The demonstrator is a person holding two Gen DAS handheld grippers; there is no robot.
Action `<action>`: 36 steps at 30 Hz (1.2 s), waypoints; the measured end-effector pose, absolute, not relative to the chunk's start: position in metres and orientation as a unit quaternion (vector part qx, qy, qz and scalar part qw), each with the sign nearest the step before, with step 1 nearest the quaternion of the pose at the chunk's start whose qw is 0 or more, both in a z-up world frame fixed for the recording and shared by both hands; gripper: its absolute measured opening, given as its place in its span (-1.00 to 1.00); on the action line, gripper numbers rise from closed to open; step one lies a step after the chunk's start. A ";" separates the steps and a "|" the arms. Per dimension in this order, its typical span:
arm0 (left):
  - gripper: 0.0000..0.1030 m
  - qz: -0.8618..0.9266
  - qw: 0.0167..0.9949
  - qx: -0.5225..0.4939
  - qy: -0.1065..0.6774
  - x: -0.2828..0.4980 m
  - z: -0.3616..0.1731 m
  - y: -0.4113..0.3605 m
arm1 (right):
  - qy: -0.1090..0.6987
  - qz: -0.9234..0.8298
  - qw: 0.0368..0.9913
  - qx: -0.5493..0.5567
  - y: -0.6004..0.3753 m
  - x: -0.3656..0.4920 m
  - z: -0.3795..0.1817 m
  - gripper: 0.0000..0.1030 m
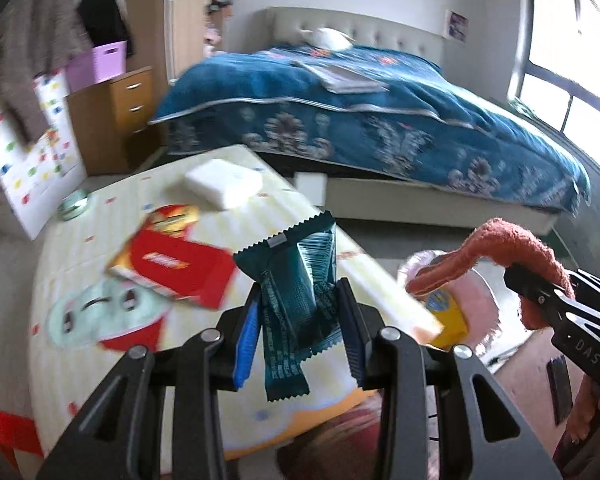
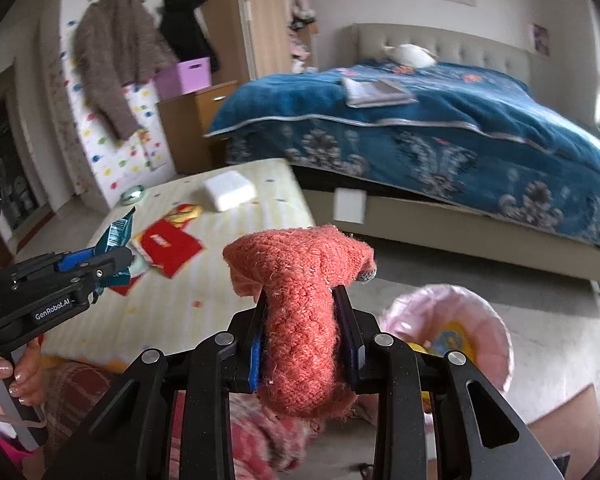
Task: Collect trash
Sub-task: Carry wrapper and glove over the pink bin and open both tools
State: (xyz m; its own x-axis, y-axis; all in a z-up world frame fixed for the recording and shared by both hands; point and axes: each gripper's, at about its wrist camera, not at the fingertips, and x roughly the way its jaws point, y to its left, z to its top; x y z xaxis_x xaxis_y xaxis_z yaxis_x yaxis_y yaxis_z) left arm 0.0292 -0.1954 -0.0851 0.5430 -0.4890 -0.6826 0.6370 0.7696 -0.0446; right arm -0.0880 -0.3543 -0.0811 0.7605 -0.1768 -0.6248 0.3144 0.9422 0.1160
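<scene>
My left gripper (image 1: pixel 300 304) is shut on a dark green snack wrapper (image 1: pixel 296 280) and holds it above the low table (image 1: pixel 100 360); the wrapper also shows in the right wrist view (image 2: pixel 116 236). My right gripper (image 2: pixel 300 312) is shut on a red knitted sock (image 2: pixel 300 304) and holds it above the floor, left of a pink-lined trash bin (image 2: pixel 484 320). The sock (image 1: pixel 512 248) and the bin (image 1: pixel 460 304) also show at the right of the left wrist view. A red packet (image 1: pixel 176 264) lies on the table.
A white tissue pack (image 1: pixel 224 180) and a small round tin (image 1: pixel 73 204) lie on the table's far side. A bed with a blue blanket (image 1: pixel 380 120) stands behind. A wooden drawer unit (image 1: pixel 128 112) with a purple box stands at back left.
</scene>
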 end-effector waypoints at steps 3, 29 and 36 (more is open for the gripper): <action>-0.31 -0.351 0.859 0.121 0.353 0.023 -0.091 -0.234 | 0.322 -0.161 0.926 0.117 -0.376 -0.103 -0.088 -0.41; 0.23 -0.480 0.777 0.175 0.367 0.003 -0.127 -0.437 | 0.358 -0.271 0.873 0.191 -0.534 -0.142 -0.147 -0.05; 0.24 -0.464 0.788 0.161 0.372 0.012 -0.121 -0.428 | 0.357 -0.278 0.870 0.195 -0.535 -0.144 -0.149 0.02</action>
